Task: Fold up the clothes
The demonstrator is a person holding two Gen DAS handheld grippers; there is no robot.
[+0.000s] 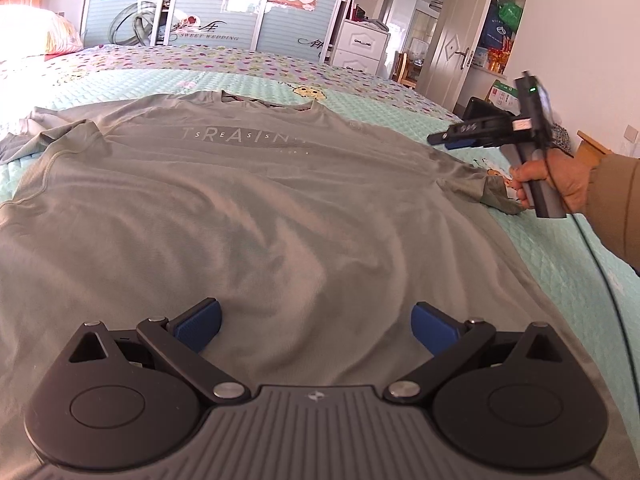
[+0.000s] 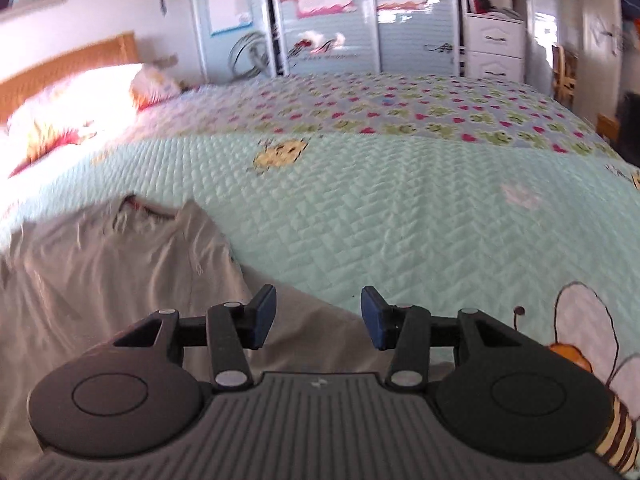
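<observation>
Grey T-shirt spread flat; both tools released.
We advise the left gripper and right gripper pinch sleeve edges squarely.

The right wrist view is smeared by motion blur, so the flower-and-heart pattern on the quilted mint-green bedspread and the posters on the pale blue wardrobe doors cannot be read. The grey short-sleeved T-shirt runs off the left and bottom edges of the left wrist view, its hem hidden behind the gripper body. The small line of print under its chest lettering is too small to read. The person's sleeve is cut by the right edge
</observation>
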